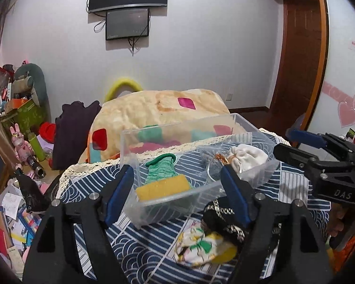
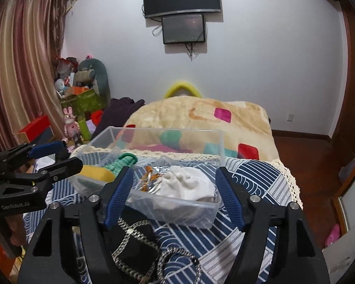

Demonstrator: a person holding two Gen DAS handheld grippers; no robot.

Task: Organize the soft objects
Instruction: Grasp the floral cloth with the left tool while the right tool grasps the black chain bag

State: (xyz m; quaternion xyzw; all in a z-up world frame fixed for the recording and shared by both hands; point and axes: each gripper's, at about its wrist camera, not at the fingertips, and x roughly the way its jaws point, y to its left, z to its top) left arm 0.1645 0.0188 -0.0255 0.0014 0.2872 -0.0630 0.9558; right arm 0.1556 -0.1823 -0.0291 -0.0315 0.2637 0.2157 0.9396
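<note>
Ahead, clear box (image 2: 177, 203) between spread fingers (image 2: 117, 198)

A clear plastic bin (image 1: 196, 165) stands open-topped on the patterned tablecloth (image 2: 260, 177), its walls fencing in a yellow sponge (image 1: 162, 187) and a white cloth (image 2: 189, 185). At the near edge, black trimmed fabric (image 2: 135, 248) and a floral cloth (image 1: 201, 246) crowd the approach.

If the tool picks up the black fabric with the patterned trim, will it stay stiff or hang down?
The black fabric lies crumpled in folds, so it probably droops. It looks light, and its loose trim may trail.
</note>
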